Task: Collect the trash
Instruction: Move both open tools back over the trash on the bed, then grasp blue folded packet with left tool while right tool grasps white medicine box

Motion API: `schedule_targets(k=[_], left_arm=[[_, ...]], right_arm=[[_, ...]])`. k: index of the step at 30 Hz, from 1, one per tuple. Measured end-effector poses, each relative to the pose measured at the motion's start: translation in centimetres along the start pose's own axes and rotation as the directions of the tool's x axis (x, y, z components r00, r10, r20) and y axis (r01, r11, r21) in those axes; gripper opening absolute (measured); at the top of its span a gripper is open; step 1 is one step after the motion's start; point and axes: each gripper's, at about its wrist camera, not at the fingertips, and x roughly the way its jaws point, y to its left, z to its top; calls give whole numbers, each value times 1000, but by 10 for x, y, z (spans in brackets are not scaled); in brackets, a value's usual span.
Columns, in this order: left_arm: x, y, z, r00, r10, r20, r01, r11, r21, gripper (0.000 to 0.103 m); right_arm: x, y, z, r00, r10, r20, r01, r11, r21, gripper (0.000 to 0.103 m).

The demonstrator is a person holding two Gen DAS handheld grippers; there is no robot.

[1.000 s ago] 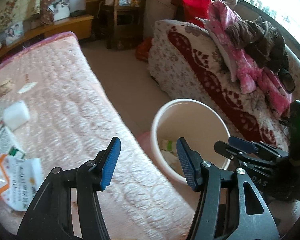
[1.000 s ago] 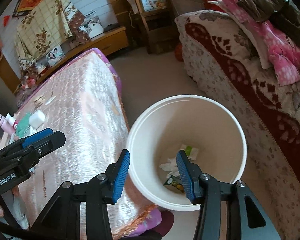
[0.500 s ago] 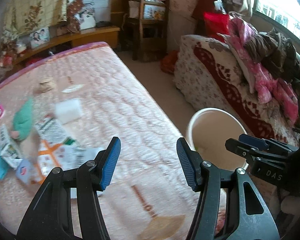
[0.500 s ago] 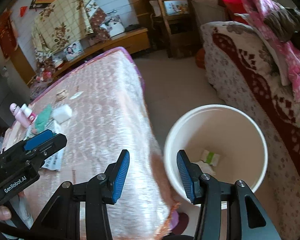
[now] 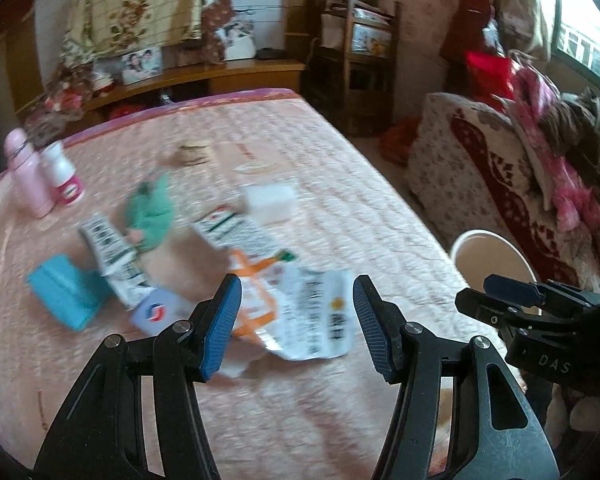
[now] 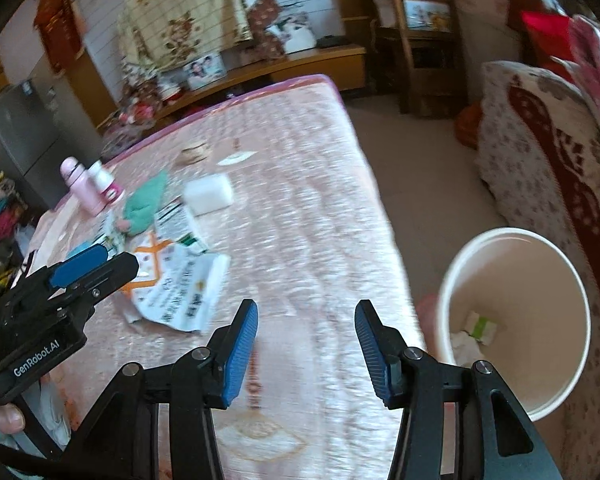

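A heap of trash lies on the pink quilted bed [image 5: 340,168]: a white printed wrapper [image 5: 320,312], a printed carton [image 5: 112,256], a green crumpled piece [image 5: 150,212], a blue box [image 5: 64,292] and a white block [image 5: 270,200]. My left gripper [image 5: 296,320] hovers open just before the wrapper, nothing between its fingers. My right gripper [image 6: 306,344] stands open and empty over the bed's near edge. To its right on the floor stands the white bucket [image 6: 540,280], with paper scraps [image 6: 478,326] at its bottom. The wrapper [image 6: 184,288] lies left of the right gripper.
A pink bottle [image 5: 28,176] and a white bottle [image 5: 62,172] stand at the bed's far left. A sofa with a red and white cover [image 5: 480,168] and piled clothes flanks the bucket. A wooden chair [image 5: 356,60] and a low shelf [image 5: 220,72] line the back wall.
Both views have swung left, from the bucket to the bed. The trash heap has come to the middle of the left view; the bucket has slid to the right edge.
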Motion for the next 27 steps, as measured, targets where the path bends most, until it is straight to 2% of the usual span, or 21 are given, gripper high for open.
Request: schedule_targets(k=[11,17,20,22,27], left_arm=[[-13,97,-22,994,103,-35,-107,986,-127,57],[-4,165,-23,978,190,-85,-206,948,-244,57],[11,189,-17,960,249,-127,-275,926,-259,57],[23,201,-11,948,281,-147,-311,913,-264,57],[50,221,6,939,285,-193,-330,907,-262,57]], right_arm=[[29,68,-4,995,74,-65,-81,991,-111,51],[42,98,-9,983,144,-116,-160,977,-141,53],[50,115,-13,966,201,-160,-225,963,-151,53],[58,128,-18,947,249,-201,-282,947,-157,53],[80,151,-25,906,313,-284,-368,915,-166,53]])
